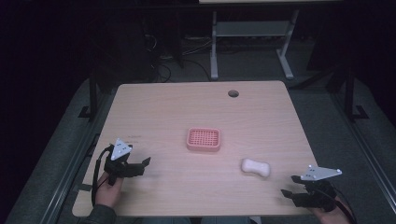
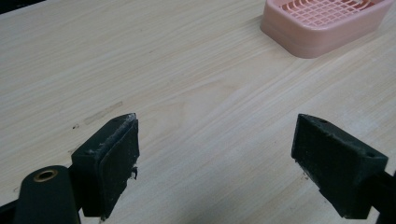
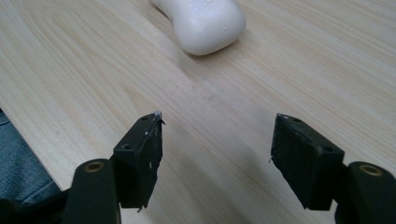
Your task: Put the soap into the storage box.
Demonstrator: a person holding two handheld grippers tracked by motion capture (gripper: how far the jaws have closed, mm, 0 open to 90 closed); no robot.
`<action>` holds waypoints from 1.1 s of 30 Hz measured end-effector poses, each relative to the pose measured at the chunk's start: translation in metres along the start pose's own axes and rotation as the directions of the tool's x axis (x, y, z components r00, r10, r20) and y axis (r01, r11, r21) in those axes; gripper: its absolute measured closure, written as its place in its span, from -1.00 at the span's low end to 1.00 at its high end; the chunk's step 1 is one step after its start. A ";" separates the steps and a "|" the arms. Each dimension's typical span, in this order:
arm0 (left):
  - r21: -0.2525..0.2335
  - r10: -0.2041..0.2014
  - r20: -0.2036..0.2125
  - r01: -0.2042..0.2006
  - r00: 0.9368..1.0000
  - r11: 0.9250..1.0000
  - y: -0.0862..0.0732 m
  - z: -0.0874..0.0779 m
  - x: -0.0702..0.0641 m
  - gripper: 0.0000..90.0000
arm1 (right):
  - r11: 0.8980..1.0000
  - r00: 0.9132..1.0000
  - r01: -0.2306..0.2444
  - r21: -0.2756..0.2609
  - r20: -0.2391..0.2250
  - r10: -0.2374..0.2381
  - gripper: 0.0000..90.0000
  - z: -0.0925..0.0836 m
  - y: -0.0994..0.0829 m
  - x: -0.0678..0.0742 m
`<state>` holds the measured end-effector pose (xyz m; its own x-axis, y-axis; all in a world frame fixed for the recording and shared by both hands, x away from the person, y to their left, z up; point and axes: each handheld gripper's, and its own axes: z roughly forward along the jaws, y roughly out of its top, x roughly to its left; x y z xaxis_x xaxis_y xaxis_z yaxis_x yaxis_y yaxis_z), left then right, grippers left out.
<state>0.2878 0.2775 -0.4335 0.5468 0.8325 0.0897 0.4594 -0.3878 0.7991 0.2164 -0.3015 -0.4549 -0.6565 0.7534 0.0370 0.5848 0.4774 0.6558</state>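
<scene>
The right gripper (image 1: 290, 186) is held at the near edge, jaws wide and empty. The white soap bar (image 1: 256, 167) is found at its eleven o'clock, nearer than to the wide, empty left gripper (image 1: 140, 165), its long axis crosswise. The pink soap dish (image 1: 203, 139) is seen beyond.

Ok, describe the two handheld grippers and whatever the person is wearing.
Both are black two-jaw tools. The left gripper and right gripper each carry a pale grey three-cornered plate with small dark dots on top. The jaw blocks are chunky and scuffed at the edges; brass-coloured bushings sit behind them. A black cable trails from each. A grey-green sleeve covers the left forearm.
</scene>
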 end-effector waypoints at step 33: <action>-0.009 0.000 -0.008 0.000 1.000 1.000 0.000 -0.001 0.001 -0.67 | 0.987 0.991 0.122 0.105 -0.065 -0.115 -0.36 0.017 0.054 0.007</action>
<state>0.2876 0.2789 -0.4326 0.5414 0.8355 0.0944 0.4528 -0.3843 0.8046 0.2518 -0.2627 -0.4319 -0.7492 0.6622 0.0105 0.5475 0.6104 0.5724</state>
